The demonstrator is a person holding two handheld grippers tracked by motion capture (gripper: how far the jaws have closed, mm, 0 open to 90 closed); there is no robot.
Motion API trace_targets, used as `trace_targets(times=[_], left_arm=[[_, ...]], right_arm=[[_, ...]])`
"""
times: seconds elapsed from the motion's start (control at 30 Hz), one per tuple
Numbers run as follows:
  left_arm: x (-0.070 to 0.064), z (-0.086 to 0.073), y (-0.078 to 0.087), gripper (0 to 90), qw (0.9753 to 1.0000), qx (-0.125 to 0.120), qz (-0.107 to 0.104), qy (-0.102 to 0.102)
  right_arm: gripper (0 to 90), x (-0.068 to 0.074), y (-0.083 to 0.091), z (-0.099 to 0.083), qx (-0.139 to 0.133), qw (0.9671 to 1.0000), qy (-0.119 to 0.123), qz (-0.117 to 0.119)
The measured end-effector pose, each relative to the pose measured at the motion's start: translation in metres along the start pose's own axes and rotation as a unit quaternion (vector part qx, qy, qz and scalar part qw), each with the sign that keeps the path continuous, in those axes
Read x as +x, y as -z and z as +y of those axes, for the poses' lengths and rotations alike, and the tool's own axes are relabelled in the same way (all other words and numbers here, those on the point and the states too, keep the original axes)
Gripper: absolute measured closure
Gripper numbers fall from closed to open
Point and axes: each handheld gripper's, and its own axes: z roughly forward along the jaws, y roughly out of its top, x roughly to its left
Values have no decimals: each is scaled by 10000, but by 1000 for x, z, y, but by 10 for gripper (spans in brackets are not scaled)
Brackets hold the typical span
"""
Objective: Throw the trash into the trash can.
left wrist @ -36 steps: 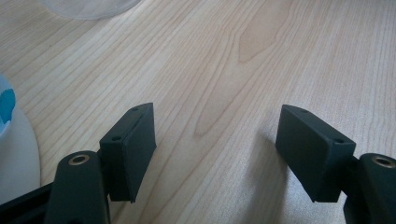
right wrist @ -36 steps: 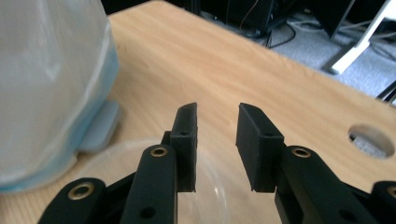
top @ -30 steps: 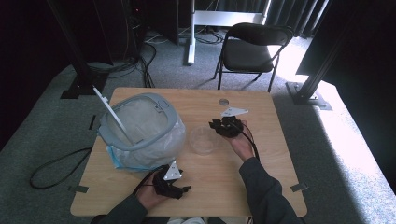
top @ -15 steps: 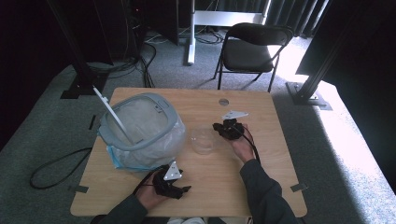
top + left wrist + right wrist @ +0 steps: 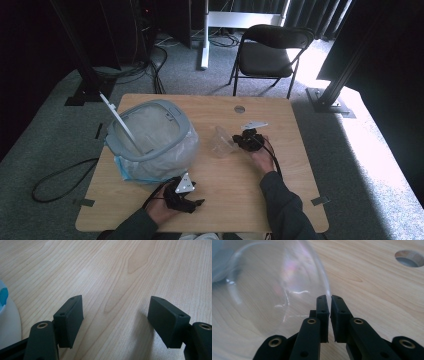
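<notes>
A clear plastic cup (image 5: 220, 142) sits near the middle of the wooden table (image 5: 280, 115), tipped on its side with its mouth toward the bin. My right gripper (image 5: 239, 141) is shut on its rim from the right. In the right gripper view the jaws of the right gripper (image 5: 329, 302) stand almost together, pinching the thin rim of the clear cup (image 5: 274, 282). My left gripper (image 5: 192, 202) rests near the front edge of the table, below the bin. In the left gripper view the left gripper (image 5: 115, 315) is open over bare wood with nothing between its jaws.
A grey-rimmed bin (image 5: 187, 127) lined with a clear bag stands at the table's left, with a white stick (image 5: 120, 120) leaning out of it. The bag's edge (image 5: 5, 315) lies beside the left jaw. A round hole (image 5: 239, 108) pierces the table; a chair (image 5: 270, 55) stands behind.
The clear cup stood flat on the table before; now it is tipped up with my right gripper pinching its rim. The left gripper has not moved.
</notes>
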Motion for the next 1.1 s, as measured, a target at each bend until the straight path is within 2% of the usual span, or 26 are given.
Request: trace_targets(times=[0.17,0.37,0.47,0.5,0.6,0.67,0.7,0.77,0.8,0.93,1.1], left_arm=[[0,0,0,288,10000,1,1,0],[0,0,0,289,10000,-6,0,7],[0,0,0,289,10000,-4,0,8],[0,0,0,289,10000,-3,0,6],[0,0,0,289,10000,-5,0,17],[0,0,0,289,10000,0,7,2],[0,0,0,289,10000,8,6,0],[0,0,0,289,10000,14,8,0],[0,0,0,289,10000,12,13,-6],[0,0,0,289,10000,19,11,-10],[0,0,0,288,10000,20,18,-17]], right_arm=[[808,0,1,-1,-2,10000,-1,-68],[721,-4,29,11,-591,9980,-195,-103],[679,2,45,20,-947,9953,-175,97],[655,4,47,23,-1011,9945,-109,253],[593,15,41,33,-857,9955,158,384],[593,18,31,39,-651,9970,333,272],[621,18,25,40,-549,9976,362,204],[796,14,16,41,-363,9986,331,201],[825,13,13,41,-351,9987,312,187],[834,15,9,43,-349,9986,403,62],[835,17,9,45,-315,9985,448,82]])
